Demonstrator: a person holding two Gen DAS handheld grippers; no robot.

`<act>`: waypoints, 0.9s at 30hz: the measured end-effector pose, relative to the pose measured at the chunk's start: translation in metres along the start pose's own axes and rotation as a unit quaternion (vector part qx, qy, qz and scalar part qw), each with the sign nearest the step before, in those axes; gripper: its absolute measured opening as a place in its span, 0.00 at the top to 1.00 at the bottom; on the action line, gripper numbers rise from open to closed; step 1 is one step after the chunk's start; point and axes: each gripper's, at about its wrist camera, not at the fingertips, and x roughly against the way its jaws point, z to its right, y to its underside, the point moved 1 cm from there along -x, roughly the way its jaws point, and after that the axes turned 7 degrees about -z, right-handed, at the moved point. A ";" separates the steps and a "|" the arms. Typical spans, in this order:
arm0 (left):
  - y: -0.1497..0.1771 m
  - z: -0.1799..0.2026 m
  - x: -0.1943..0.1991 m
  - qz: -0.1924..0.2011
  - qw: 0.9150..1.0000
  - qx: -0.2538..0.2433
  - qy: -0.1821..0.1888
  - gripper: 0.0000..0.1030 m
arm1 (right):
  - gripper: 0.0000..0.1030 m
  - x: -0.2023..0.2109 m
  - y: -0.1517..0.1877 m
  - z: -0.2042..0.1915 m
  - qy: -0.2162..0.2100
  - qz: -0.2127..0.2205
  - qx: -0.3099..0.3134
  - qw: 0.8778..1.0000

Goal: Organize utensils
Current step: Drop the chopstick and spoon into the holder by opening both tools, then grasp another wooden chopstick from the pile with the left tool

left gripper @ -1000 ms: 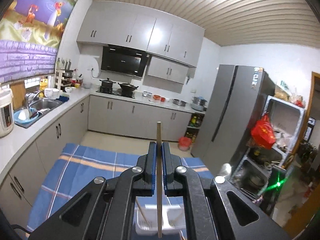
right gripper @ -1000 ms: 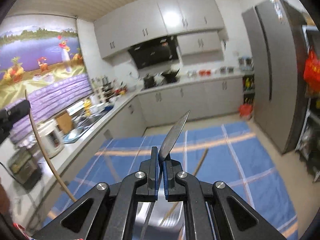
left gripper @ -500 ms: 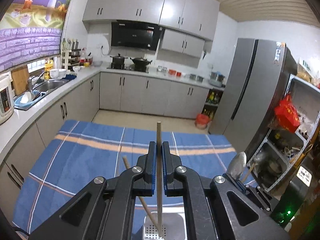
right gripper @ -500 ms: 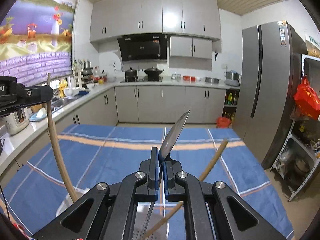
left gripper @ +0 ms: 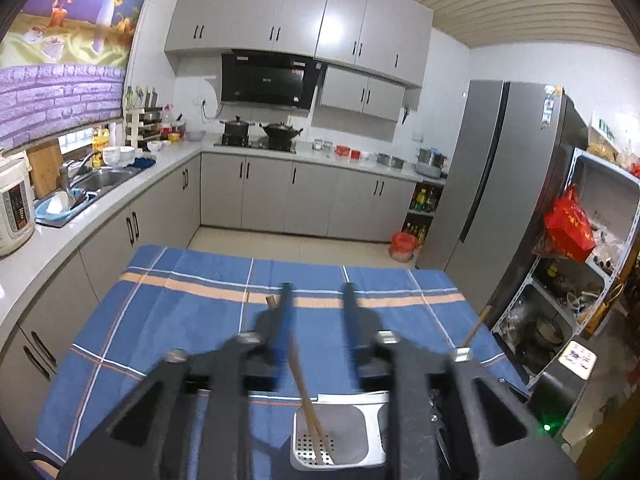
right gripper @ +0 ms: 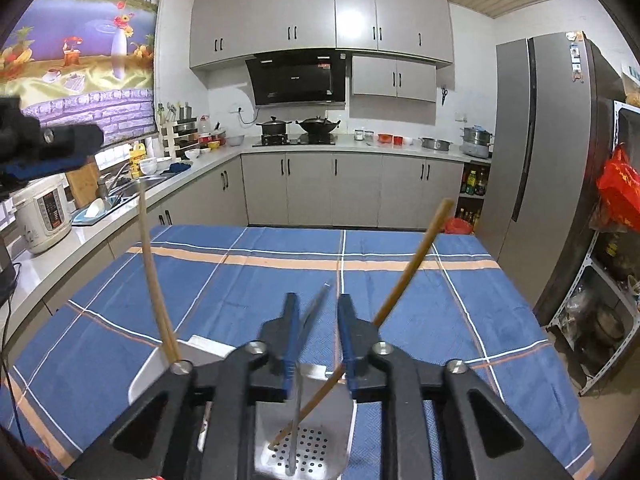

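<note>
Both of your grippers are opening over the metal utensil holder on the blue checked tablecloth. The left gripper has its jaws apart, no longer pinching the chopstick, whose tip is down in the holder's perforated compartment. The right gripper is letting go of the metal utensil, which is blurred and seems to be dropping into its own compartment beside another chopstick. Keep opening fully, then lift straight up so you don't snag the leaning sticks.
</note>
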 end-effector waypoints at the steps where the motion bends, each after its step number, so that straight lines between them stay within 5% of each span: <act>1: -0.001 0.000 0.005 0.006 1.000 0.002 0.000 0.64 | 0.77 0.003 -0.001 0.000 -0.001 0.002 0.001 1.000; 10: 0.007 -0.013 0.061 0.034 0.999 0.010 -0.021 0.57 | 0.59 0.052 -0.012 0.002 -0.017 0.035 -0.002 0.999; 16: 0.035 -0.023 0.097 0.012 1.000 0.001 -0.027 0.49 | 0.42 0.113 0.003 0.019 -0.017 0.043 0.012 0.999; 21: 0.090 -0.028 0.114 -0.059 0.998 -0.024 -0.005 0.43 | 0.39 0.133 0.058 0.042 -0.077 -0.062 0.032 0.995; 25: 0.145 -0.027 0.115 -0.133 0.990 -0.049 0.012 0.43 | 0.41 0.134 0.126 0.046 -0.154 -0.184 0.047 0.970; 27: 0.168 -0.027 0.114 -0.171 0.984 -0.052 0.028 0.43 | 0.53 0.138 0.162 0.043 -0.178 -0.237 0.066 0.953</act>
